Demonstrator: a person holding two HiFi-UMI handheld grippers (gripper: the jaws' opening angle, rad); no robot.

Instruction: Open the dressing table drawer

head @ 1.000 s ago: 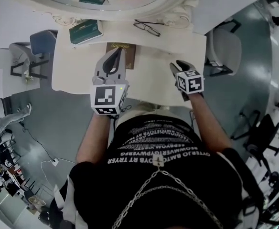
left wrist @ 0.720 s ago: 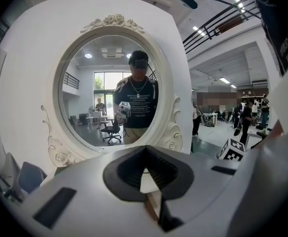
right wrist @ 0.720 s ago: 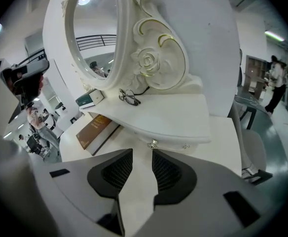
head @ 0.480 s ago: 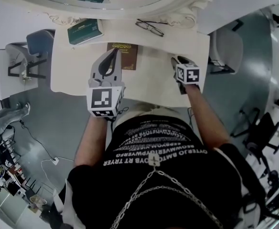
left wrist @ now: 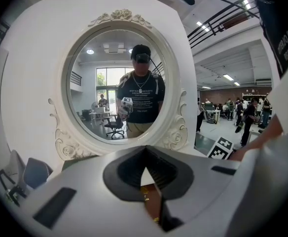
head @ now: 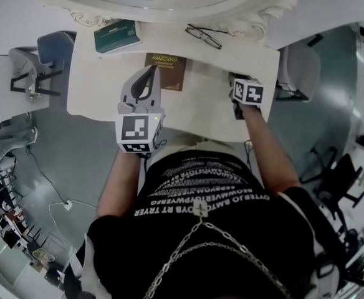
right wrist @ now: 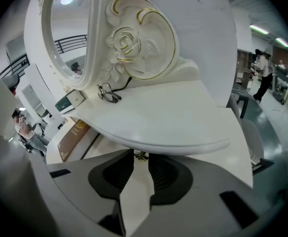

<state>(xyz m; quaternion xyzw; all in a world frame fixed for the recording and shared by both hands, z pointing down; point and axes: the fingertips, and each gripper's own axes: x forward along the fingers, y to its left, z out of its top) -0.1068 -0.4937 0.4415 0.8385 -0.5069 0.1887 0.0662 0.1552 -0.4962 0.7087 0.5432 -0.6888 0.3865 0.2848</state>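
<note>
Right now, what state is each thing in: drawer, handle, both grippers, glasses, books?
Drawer: shut, as far as shows.
Drawer handle: between open jaws, not clearly gripped.
Right gripper: open, jaws have just been closing.
Left gripper: shut, empty.
Glasses: unfolded, lying flat.
Brown book: closed, lying flat.
Green book: closed, lying flat.
</note>
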